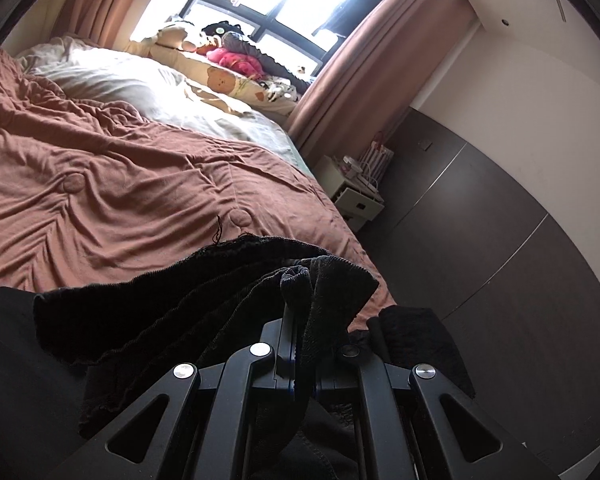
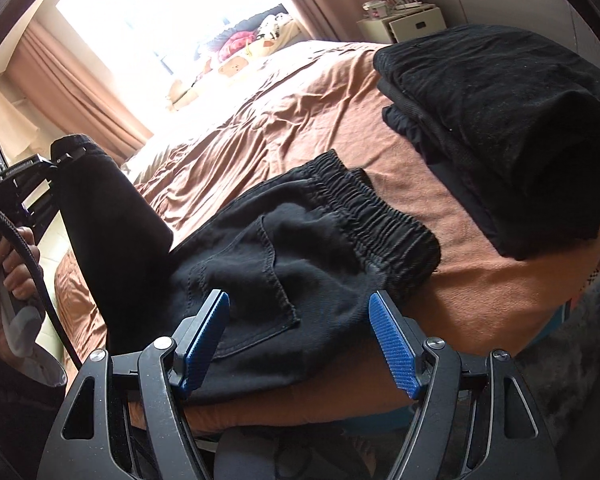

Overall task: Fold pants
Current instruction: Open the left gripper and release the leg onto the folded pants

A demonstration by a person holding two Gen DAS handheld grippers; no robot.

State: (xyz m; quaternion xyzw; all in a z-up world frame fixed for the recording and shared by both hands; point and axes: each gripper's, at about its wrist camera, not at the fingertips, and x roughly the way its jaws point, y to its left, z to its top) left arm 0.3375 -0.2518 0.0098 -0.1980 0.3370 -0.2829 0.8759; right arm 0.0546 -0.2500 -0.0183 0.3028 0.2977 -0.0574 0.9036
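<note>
Black pants (image 2: 284, 248) lie on the brown bedcover (image 2: 284, 116), elastic waistband toward the right. My left gripper (image 1: 294, 320) is shut on the pant-leg hem (image 1: 204, 296) and holds it lifted off the bed. In the right wrist view that gripper (image 2: 66, 156) is at the far left, with the leg hanging down from it. My right gripper (image 2: 300, 344) is open, blue pads either side of the pants' back pocket area, just above the cloth near the bed's front edge.
A stack of folded black clothes (image 2: 500, 120) sits on the bed's right side. Pillows and soft toys (image 1: 228, 56) lie by the window. A white bedside cabinet (image 1: 356, 196) stands beside the bed. A dark wardrobe wall (image 1: 500, 220) is at the right.
</note>
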